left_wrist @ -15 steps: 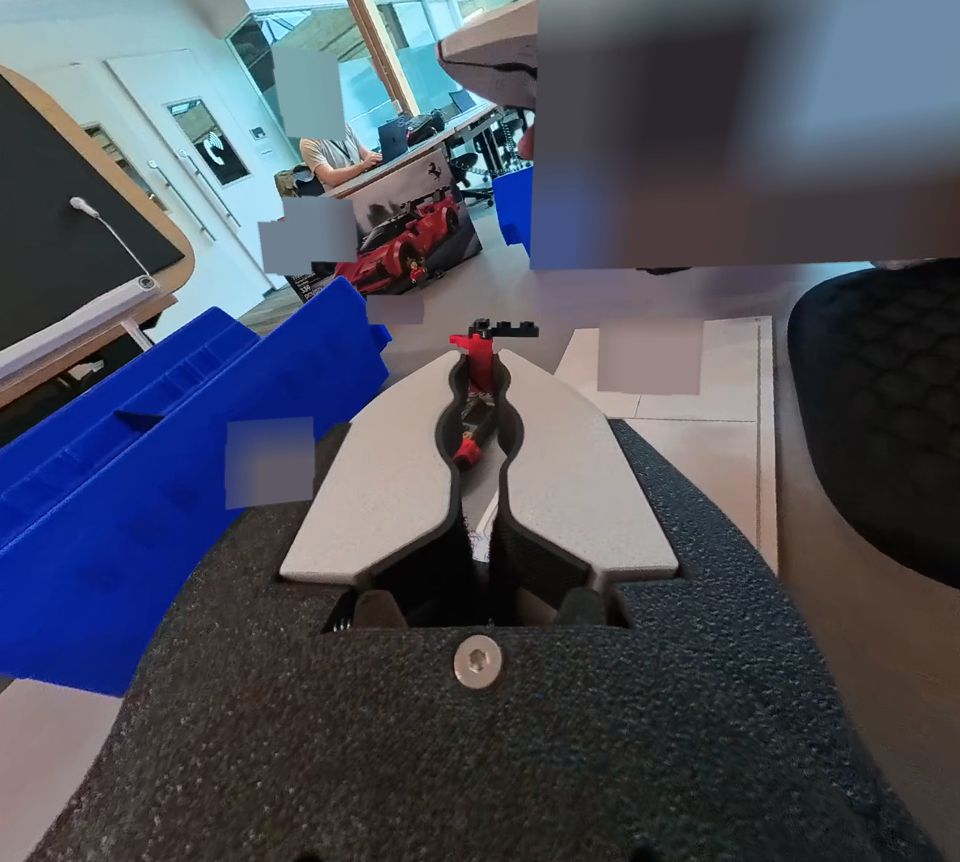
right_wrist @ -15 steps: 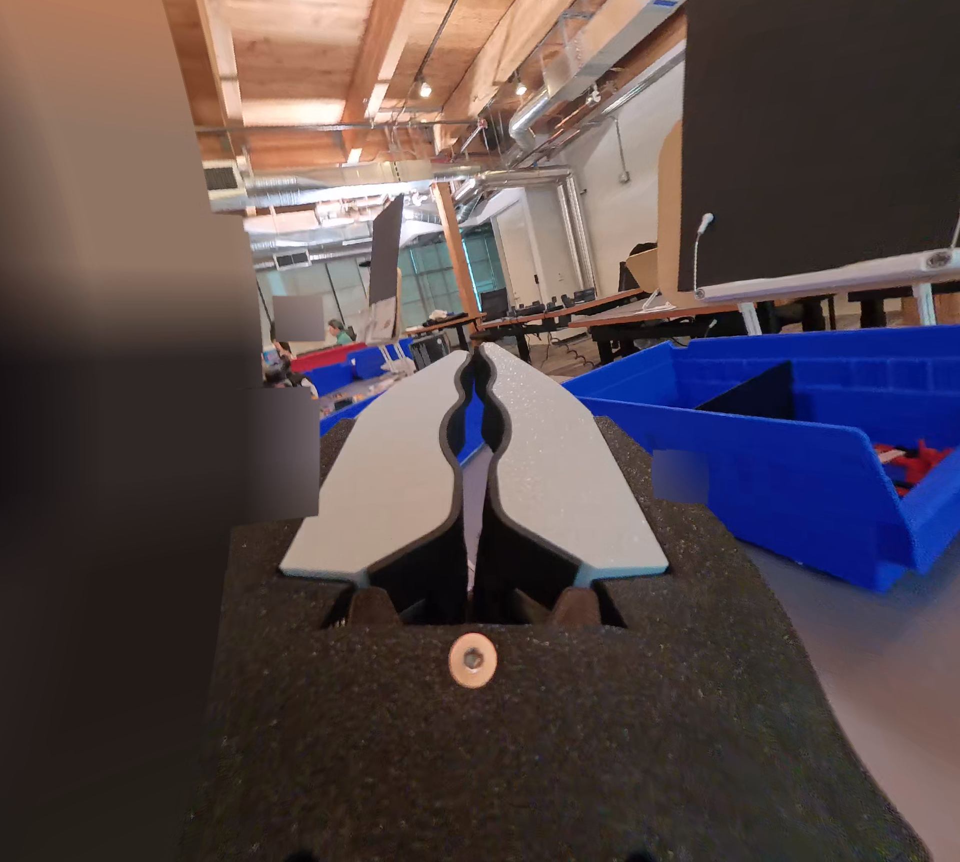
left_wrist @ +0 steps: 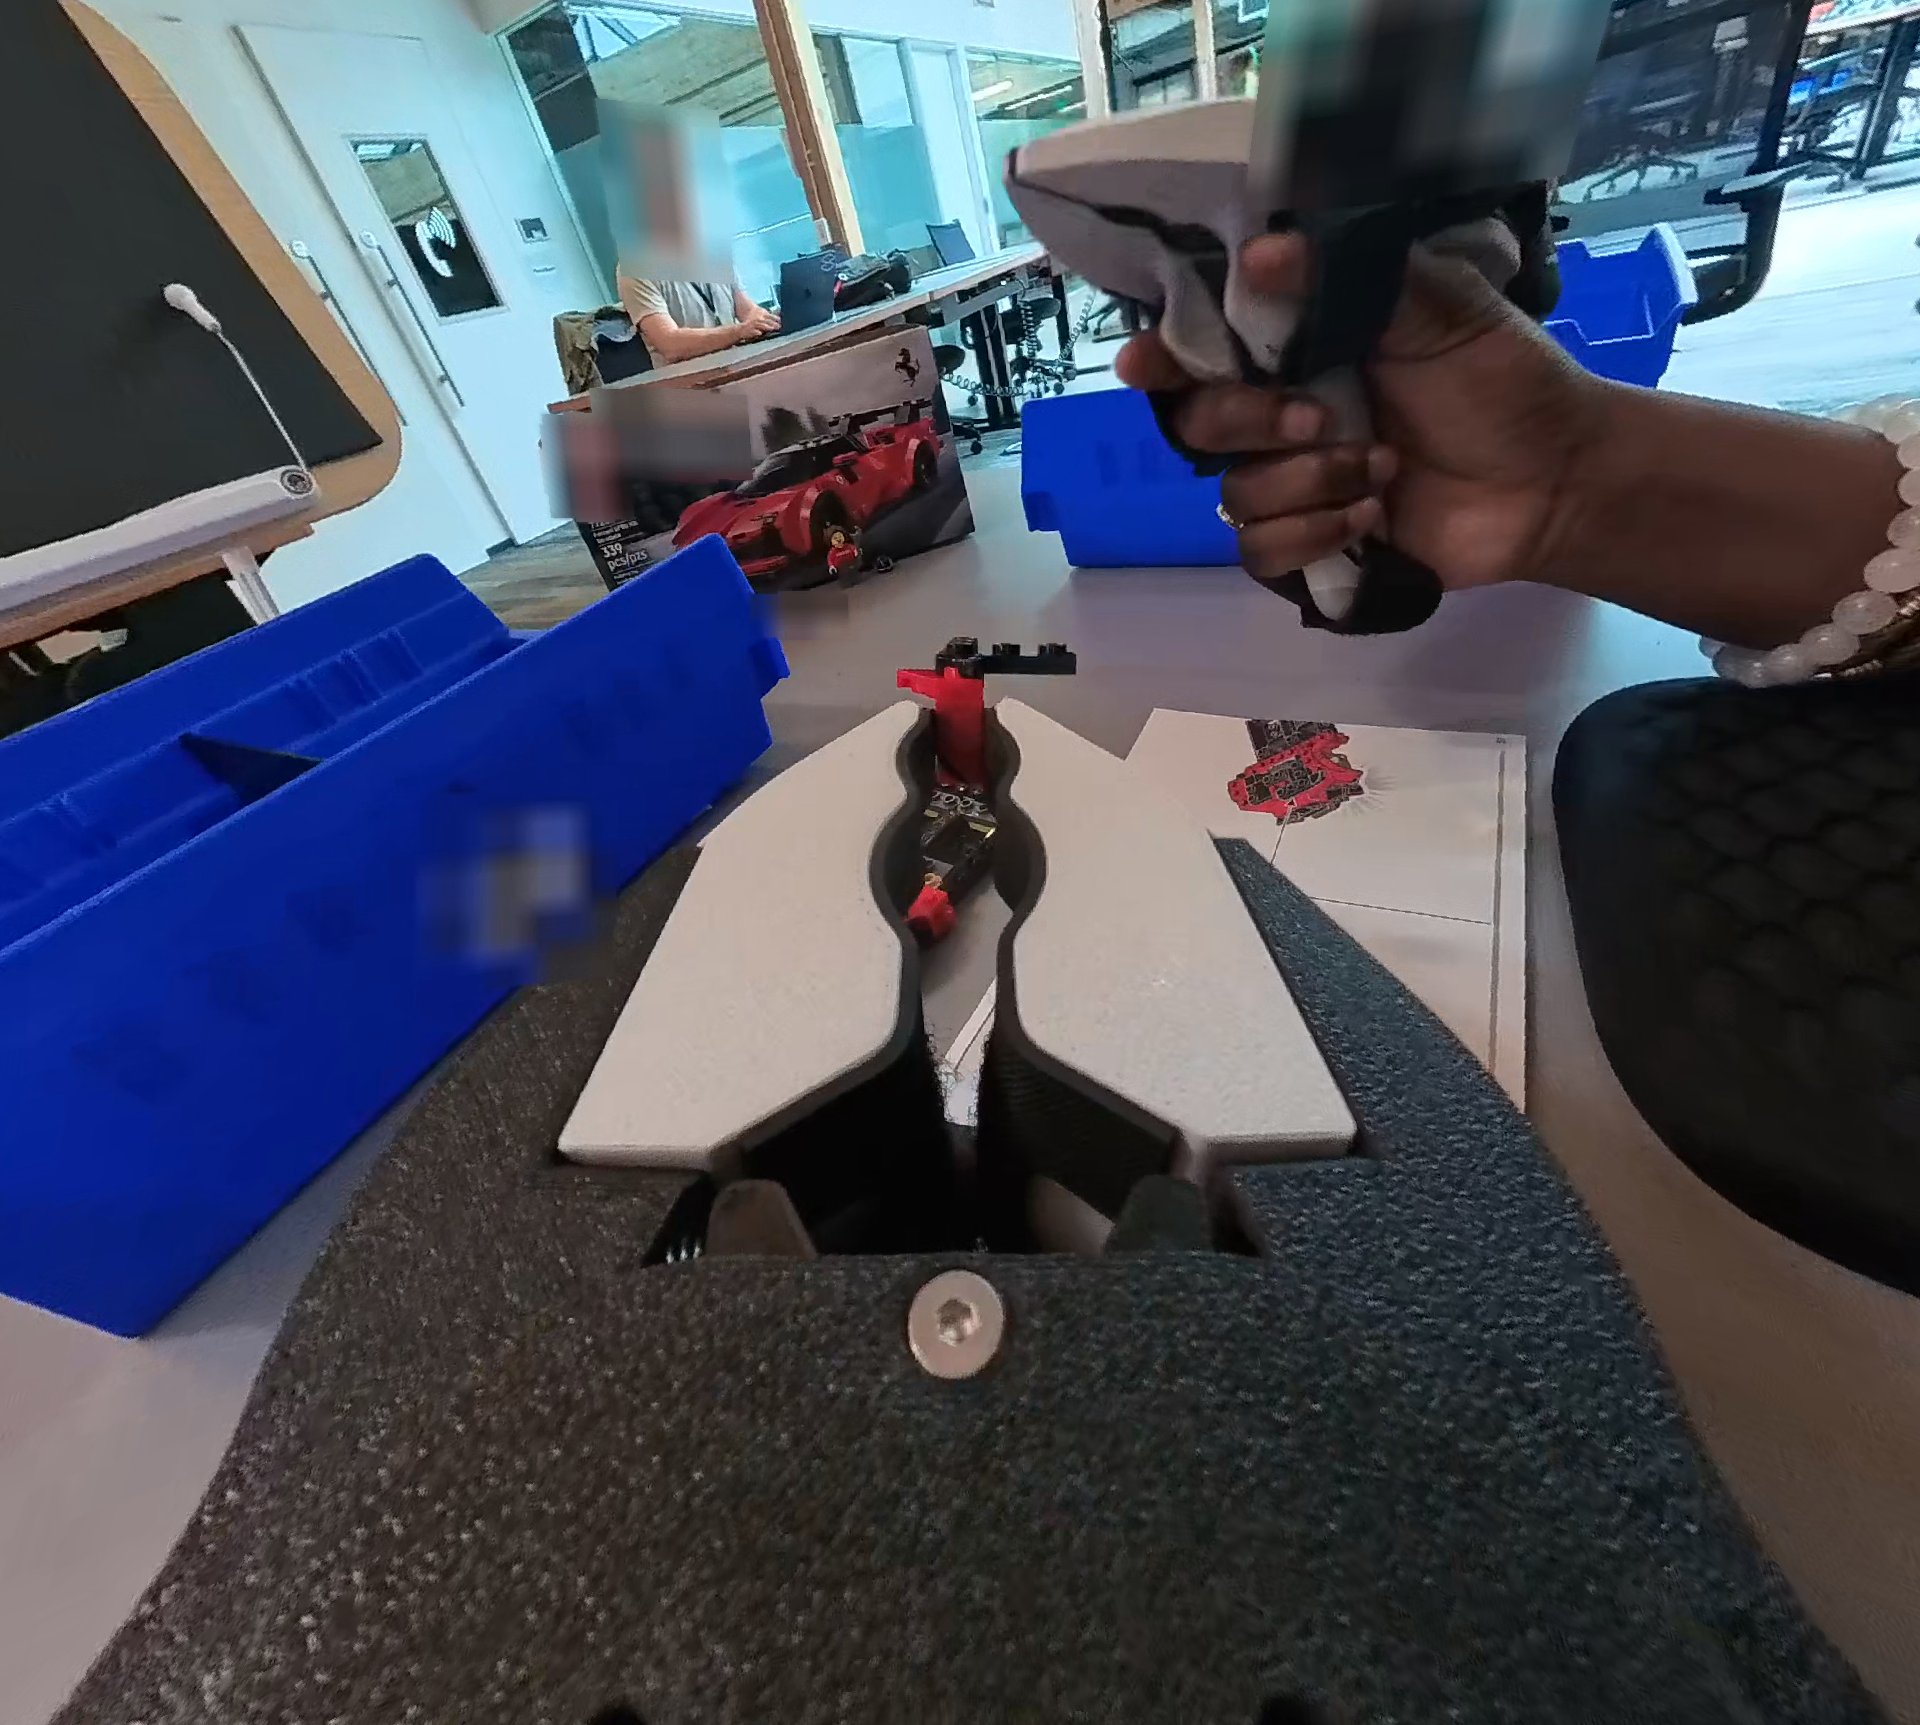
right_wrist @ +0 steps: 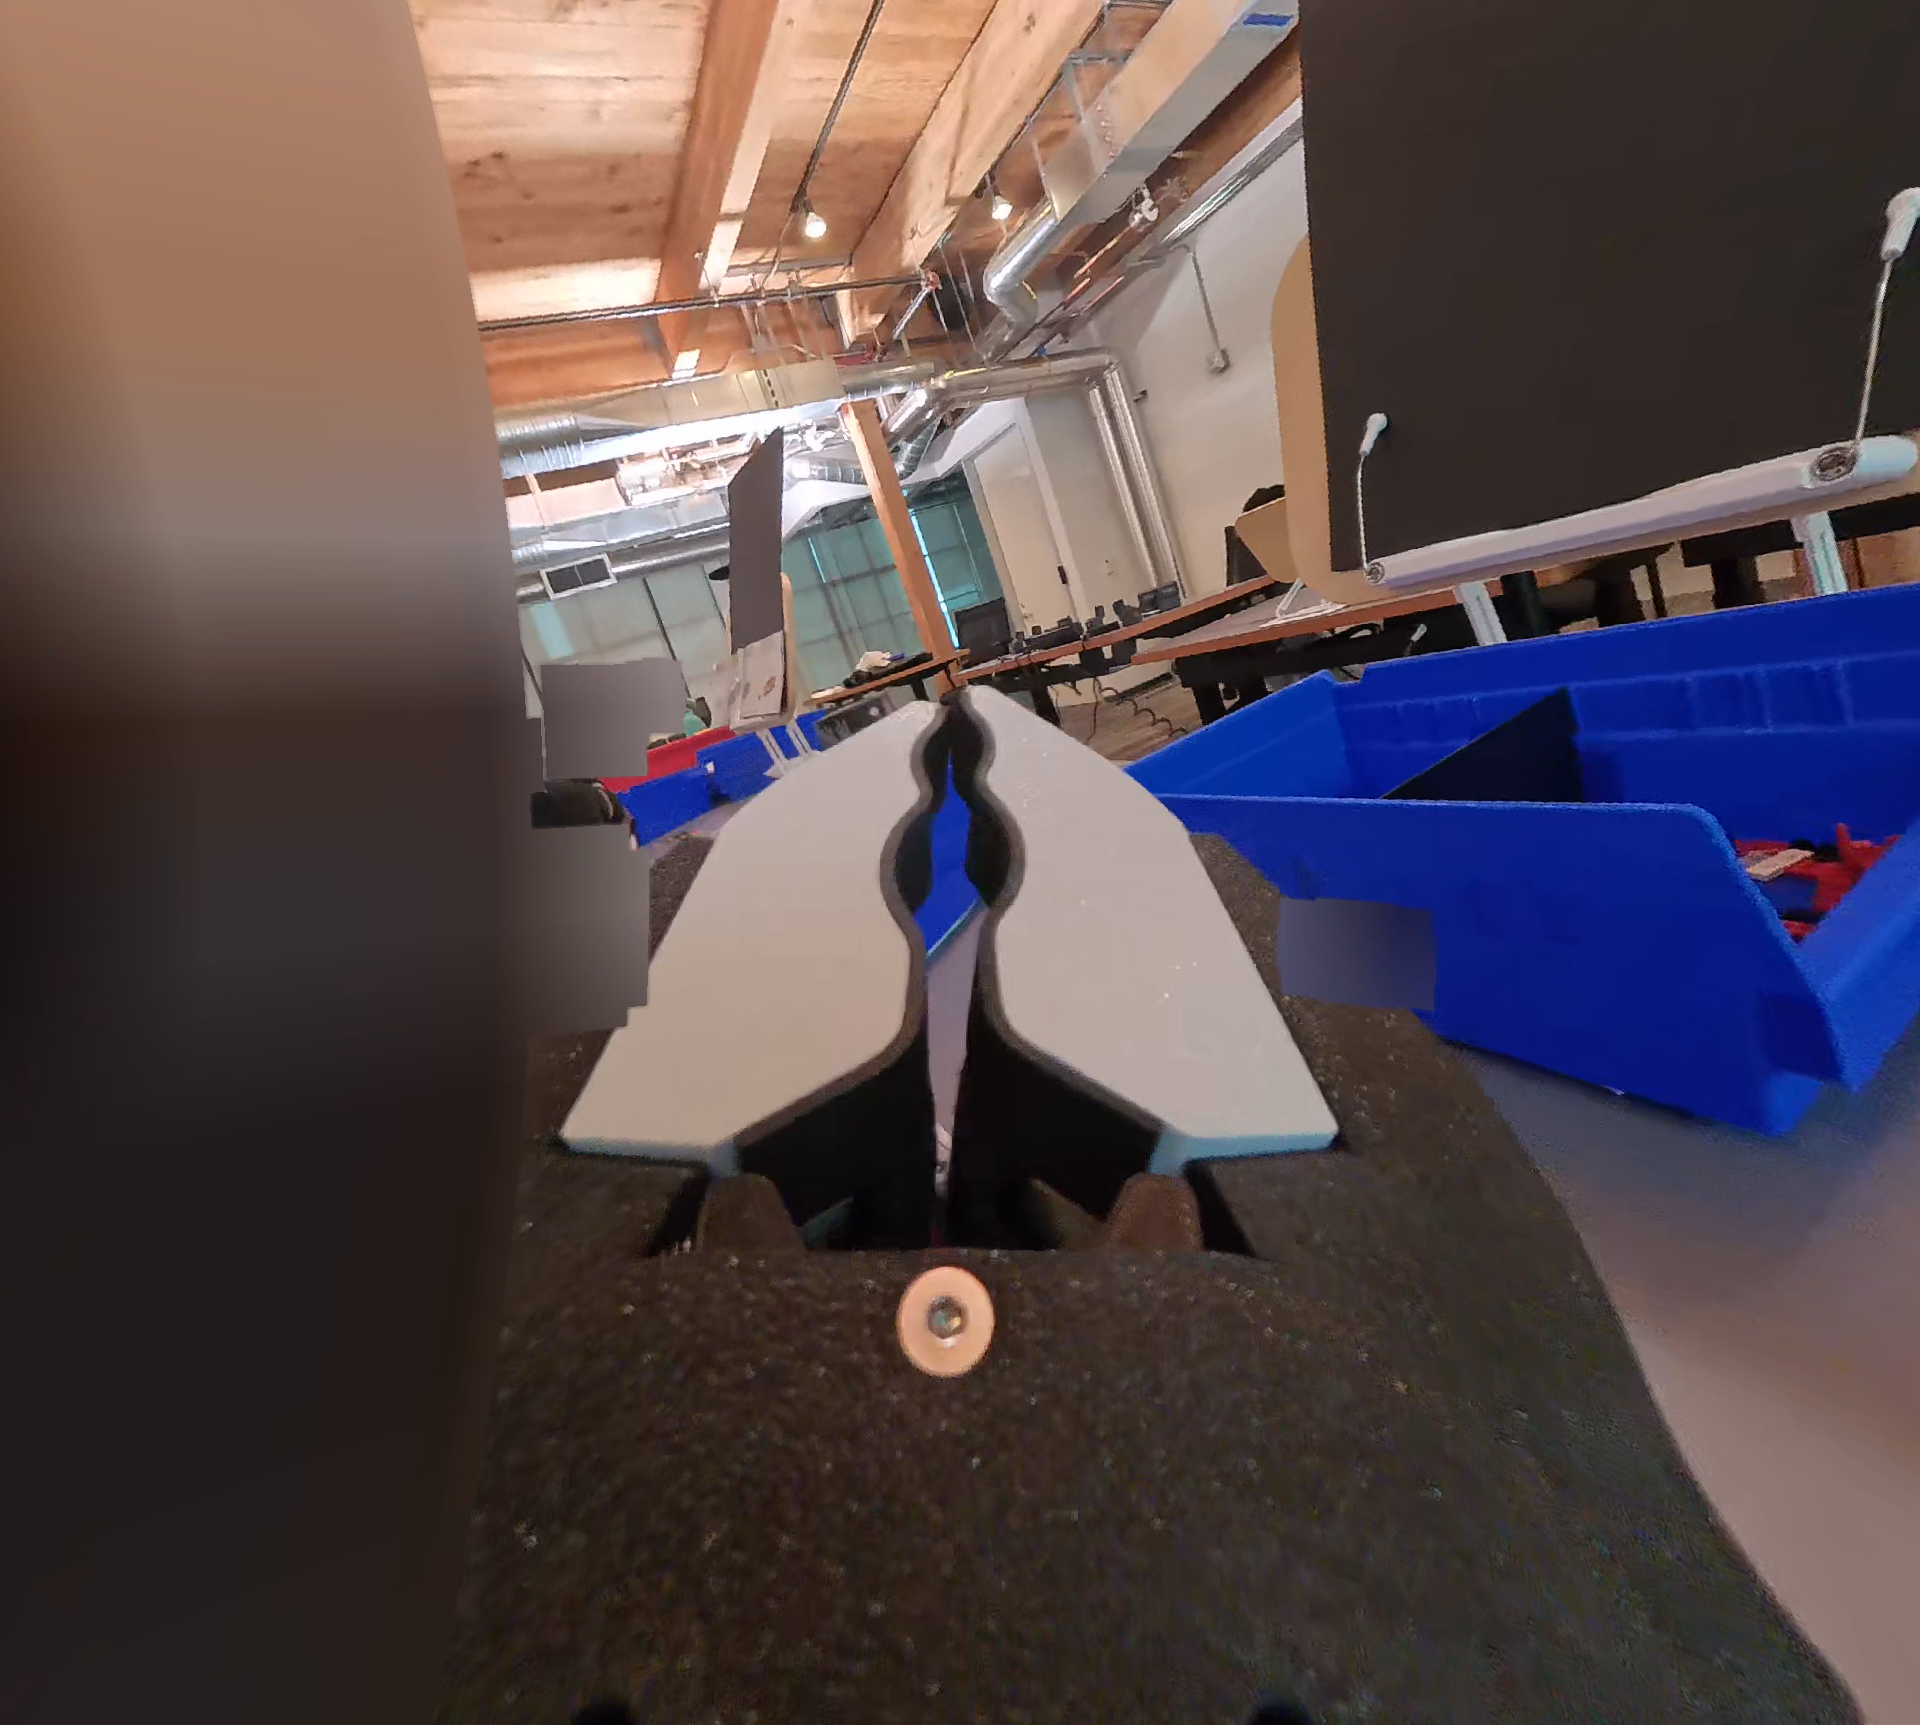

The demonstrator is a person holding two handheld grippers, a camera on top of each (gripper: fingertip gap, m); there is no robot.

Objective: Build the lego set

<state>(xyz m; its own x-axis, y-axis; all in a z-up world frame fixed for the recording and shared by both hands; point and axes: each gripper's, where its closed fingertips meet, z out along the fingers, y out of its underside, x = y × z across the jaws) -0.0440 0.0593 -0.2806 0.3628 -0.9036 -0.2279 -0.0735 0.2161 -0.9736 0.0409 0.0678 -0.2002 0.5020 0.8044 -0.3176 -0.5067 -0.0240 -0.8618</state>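
My left gripper (left_wrist: pixel 961 714) is shut on a small red and black lego assembly (left_wrist: pixel 951 730). The assembly's black plate and red piece stick out past the fingertips, and more of it shows in the gap between the fingers. My right gripper (right_wrist: pixel 956 711) is shut and empty, held above the table and pointing into the room. It also shows in the left wrist view (left_wrist: pixel 1039 179), held by a hand (left_wrist: pixel 1455 449) at the upper right, above and beyond the assembly.
A blue bin (left_wrist: pixel 312 823) stands close on the left; in the right wrist view this kind of bin (right_wrist: pixel 1558 896) holds red pieces (right_wrist: pixel 1818 854). The instruction booklet (left_wrist: pixel 1382 834) lies right of the left gripper. The lego box (left_wrist: pixel 810 470) and another blue bin (left_wrist: pixel 1112 480) stand behind. A black mesh chair (left_wrist: pixel 1766 948) is at the right. Tip to tip, the grippers are about 12 cm apart.
In the left wrist view the right gripper and the hand holding it have moved right and lower. The left gripper still holds the assembly. The right wrist view has shifted slightly.
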